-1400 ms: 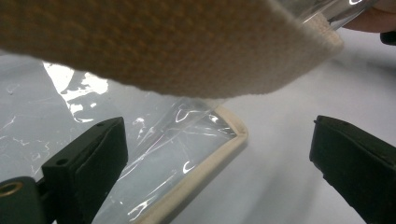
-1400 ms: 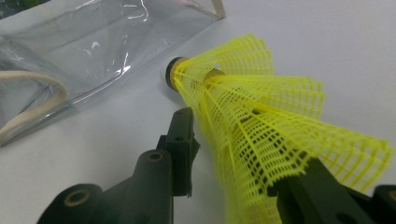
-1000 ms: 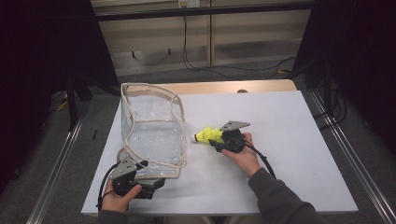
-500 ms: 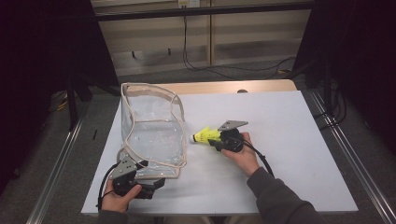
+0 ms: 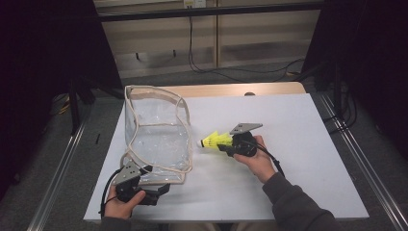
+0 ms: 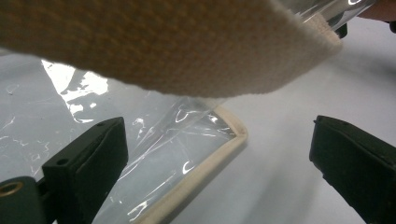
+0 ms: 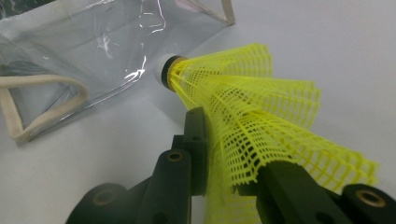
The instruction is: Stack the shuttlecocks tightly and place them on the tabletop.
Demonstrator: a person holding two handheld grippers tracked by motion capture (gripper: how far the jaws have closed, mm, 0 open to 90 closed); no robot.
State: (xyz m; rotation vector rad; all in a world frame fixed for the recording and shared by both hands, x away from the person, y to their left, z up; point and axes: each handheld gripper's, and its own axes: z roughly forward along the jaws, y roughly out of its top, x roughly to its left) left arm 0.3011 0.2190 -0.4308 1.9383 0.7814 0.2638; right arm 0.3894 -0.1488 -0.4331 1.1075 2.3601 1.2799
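We look down on a white worktop [image 5: 308,144] whose far edge shows a strip of bare wood [image 5: 231,90]. Grey floor [image 5: 62,163] surrounds it, with metal rails [image 5: 358,163] running along both sides. Behind stands a pale panelled wall [image 5: 211,38] crossed by a dark horizontal bar [image 5: 211,10], with black cables [image 5: 202,60] hanging down and trailing along the floor. Both upper corners lie in deep shadow.

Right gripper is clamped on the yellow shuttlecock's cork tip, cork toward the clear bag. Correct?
Not quite. The right gripper is clamped on the yellow shuttlecock by its mesh skirt, not the cork tip; the cork sticks out free beyond the jaws, toward the clear bag. The right gripper view shows it.
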